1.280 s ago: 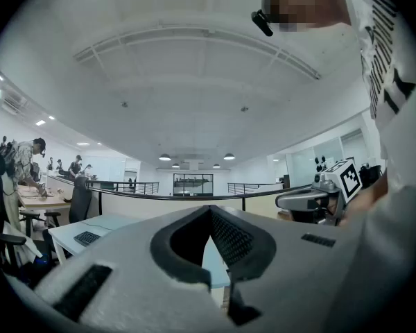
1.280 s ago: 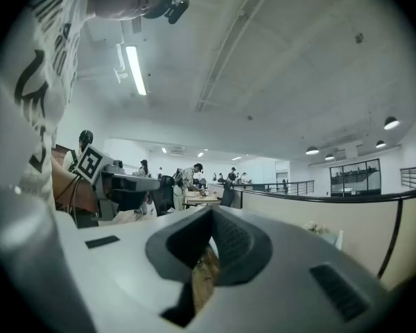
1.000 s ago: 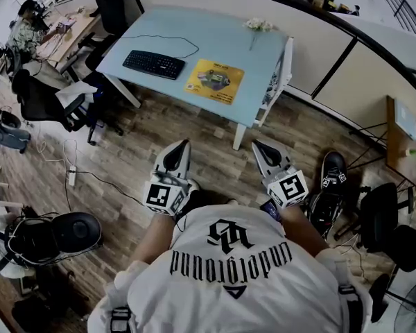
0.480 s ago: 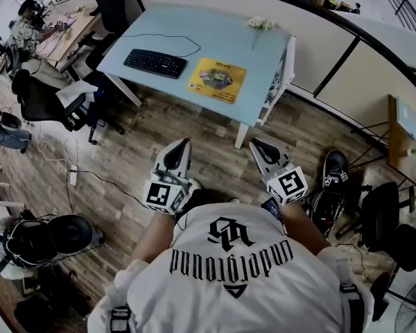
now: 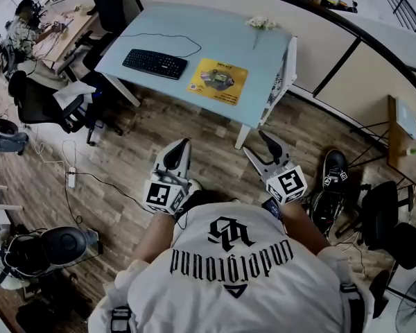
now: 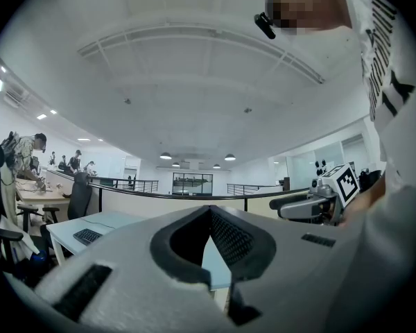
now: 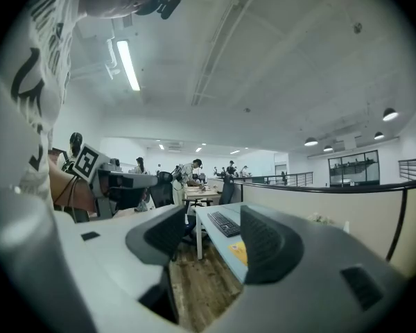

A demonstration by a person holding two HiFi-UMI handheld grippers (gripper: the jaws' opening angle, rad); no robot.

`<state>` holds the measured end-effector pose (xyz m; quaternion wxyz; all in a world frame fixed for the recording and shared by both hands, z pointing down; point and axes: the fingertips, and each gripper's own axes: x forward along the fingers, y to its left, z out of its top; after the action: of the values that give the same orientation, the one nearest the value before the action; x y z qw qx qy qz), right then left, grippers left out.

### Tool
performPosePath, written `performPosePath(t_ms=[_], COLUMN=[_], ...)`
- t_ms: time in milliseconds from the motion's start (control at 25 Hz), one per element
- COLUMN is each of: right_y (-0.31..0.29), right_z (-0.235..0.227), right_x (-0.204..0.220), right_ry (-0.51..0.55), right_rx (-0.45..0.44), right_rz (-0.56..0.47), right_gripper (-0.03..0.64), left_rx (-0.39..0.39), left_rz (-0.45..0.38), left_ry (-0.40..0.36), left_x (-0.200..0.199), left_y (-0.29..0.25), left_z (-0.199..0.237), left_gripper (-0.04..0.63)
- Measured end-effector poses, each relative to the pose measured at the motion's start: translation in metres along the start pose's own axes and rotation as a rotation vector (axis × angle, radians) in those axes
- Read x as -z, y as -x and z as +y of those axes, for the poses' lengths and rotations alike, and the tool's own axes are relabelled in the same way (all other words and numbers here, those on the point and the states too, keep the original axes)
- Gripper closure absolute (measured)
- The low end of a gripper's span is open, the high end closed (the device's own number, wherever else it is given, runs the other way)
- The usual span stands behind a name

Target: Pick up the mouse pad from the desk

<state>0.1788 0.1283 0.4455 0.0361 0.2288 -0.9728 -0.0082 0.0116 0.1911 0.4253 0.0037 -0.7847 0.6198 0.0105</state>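
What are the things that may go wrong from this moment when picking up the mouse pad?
1. The yellow rectangular mouse pad lies flat on the light blue desk. The right gripper, whose jaws have just been opening with nothing between them, may therefore push the pad instead of gripping an edge.
2. The black keyboard lies close beside the pad and may get knocked.

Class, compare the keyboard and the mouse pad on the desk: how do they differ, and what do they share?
The keyboard is black; the mouse pad is yellow with a printed picture. The keyboard is long and narrow, the mouse pad nearly square. Both lie flat, side by side, on the blue desk.
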Motion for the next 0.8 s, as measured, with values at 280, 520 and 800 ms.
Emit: performPosePath(t_ms=[280,520,800], right_y=[-0.034,-0.088,-0.141], right_z=[0.004,0.006,0.018], right_x=[0.003,-0.005,-0.017], right_ry=[0.003,-0.005,0.002], right_rx=[0.014,0.049,0.107], right_rz=[0.017,0.023,0.024], right_gripper=[0.293,0.269,0.261], left_rx=[0.012,0.047,0.122], left_rz=[-0.003,0.01,0.015], left_ry=[0.024,0.042,0.034], left_x=[0.008,0.011,0.004], left_y=[-0.005,-0.013,-0.015], left_z=[0.034,0.087,0.133], left_gripper=[0.588,0.588,0.588])
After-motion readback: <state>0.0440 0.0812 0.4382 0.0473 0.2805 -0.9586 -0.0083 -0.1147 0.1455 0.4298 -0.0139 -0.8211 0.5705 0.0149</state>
